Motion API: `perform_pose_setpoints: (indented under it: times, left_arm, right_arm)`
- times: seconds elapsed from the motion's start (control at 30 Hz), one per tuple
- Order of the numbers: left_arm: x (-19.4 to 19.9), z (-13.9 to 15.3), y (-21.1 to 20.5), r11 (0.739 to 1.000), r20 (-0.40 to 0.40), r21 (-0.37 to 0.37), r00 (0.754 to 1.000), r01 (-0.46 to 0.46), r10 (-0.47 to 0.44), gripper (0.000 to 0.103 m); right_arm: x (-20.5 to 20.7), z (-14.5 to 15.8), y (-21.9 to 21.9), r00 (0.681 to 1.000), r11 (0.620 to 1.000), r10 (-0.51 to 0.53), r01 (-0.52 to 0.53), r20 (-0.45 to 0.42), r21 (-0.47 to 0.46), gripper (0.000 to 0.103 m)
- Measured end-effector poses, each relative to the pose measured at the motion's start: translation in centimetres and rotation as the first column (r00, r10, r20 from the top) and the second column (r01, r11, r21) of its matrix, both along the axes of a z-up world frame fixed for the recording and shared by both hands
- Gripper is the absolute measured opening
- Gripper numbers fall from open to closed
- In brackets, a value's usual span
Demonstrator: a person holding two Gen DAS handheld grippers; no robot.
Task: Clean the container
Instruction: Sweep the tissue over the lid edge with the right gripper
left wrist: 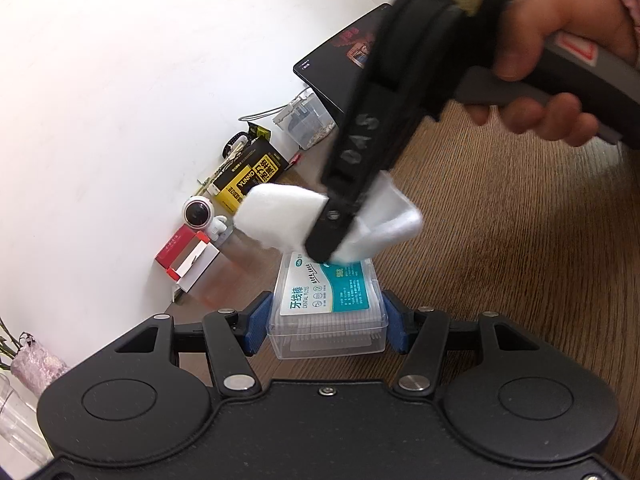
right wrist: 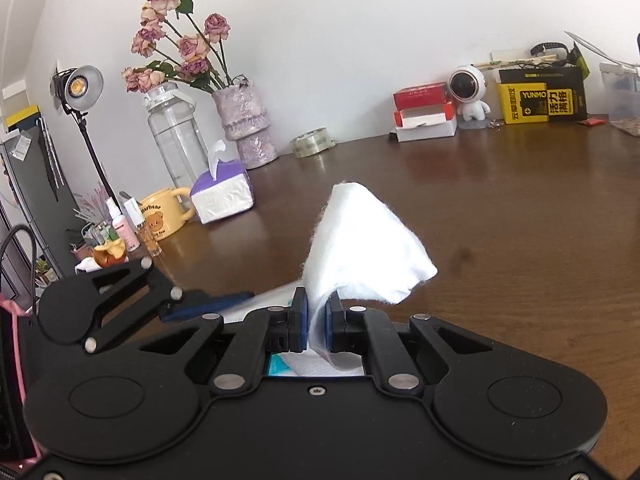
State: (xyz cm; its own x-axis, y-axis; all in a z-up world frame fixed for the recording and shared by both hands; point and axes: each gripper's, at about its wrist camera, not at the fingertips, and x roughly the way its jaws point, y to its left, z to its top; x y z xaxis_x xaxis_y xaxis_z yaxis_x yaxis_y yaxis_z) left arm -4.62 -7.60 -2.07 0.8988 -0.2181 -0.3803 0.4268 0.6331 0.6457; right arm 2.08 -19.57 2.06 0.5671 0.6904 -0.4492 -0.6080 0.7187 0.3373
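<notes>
A clear plastic dental floss box with a teal and white label sits between the blue pads of my left gripper, which is shut on it just above the wooden table. My right gripper is shut on a white folded wipe. In the left wrist view the right gripper comes down from the upper right and presses the wipe on the box's far end. A sliver of the box shows under the right gripper, and the left gripper's finger shows at the left.
Along the wall stand a yellow and black box, an astronaut figure, a red and white box, a clear bin and a tablet. In the right wrist view a tissue box, yellow mug, tape roll, vase and bottle stand at the left.
</notes>
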Motion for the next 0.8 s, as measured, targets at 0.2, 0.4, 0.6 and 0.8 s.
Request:
perform_pose_setpoints:
  times: [0.2, 0.4, 0.6, 0.8]
  left_arm:
    - [0.0, 0.0, -0.1, 1.0, -0.001, 0.0, 1.0, 0.0, 0.0, 0.056]
    - [0.0, 0.2, 0.1, 1.0, -0.002, -0.001, 1.0, 0.0, 0.0, 0.056]
    - [0.3, 0.5, 0.6, 1.0, -0.002, -0.001, 1.0, 0.0, 0.0, 0.056]
    - [-0.3, 0.5, 0.5, 1.0, -0.002, -0.001, 1.0, 0.001, -0.001, 0.056]
  right_arm:
    - [-1.2, -0.9, -1.1, 0.999, 1.0, -0.013, 0.014, -0.034, 0.005, 0.008]
    - [-2.9, -0.8, -0.1, 0.998, 0.998, 0.055, -0.055, -0.027, 0.02, 0.008]
    - [-3.7, 0.2, 1.4, 0.991, 0.991, 0.135, -0.135, 0.002, 0.027, 0.008]
    - [-0.9, 0.3, -0.1, 0.999, 0.999, 0.051, -0.051, 0.003, 0.019, 0.007]
